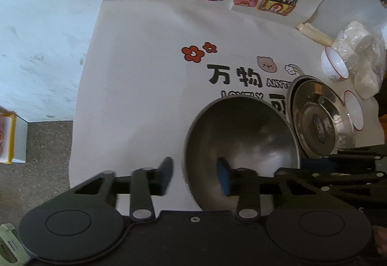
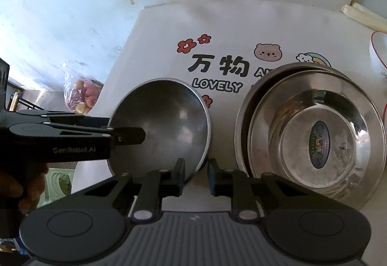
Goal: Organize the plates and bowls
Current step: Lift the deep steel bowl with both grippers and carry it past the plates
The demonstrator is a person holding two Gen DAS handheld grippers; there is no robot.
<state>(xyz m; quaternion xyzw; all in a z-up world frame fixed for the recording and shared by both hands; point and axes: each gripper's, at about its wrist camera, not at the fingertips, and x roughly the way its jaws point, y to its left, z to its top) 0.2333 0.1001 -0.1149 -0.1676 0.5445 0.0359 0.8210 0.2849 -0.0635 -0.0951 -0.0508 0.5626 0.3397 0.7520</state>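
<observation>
A: We have the dark round metal bowl (image 2: 164, 125) sitting on the white printed table cover (image 2: 157, 31), and our left gripper (image 1: 196, 175) has its jaws spread across the bowl's near rim, one finger outside, the other inside.

B: Not pinching it, as far as we can see; there's a gap at both pads. Our right gripper (image 2: 196, 177) hovers at the bowl's right edge, jaws also parted, between the bowl and the stack of shiny steel plates (image 2: 312, 135).

A: That stack sits just beside the bowl, the top plate showing an oval sticker (image 2: 319, 144) in its middle and nothing else in it.

B: The dark bowl looks empty too. Further right we spot a white red-rimmed porcelain bowl (image 1: 335, 65) tipped on its side, and a white red-rimmed saucer (image 1: 354, 110) touching the plate stack.

A: Behind them, a crumpled clear plastic bag (image 1: 362, 58).
</observation>
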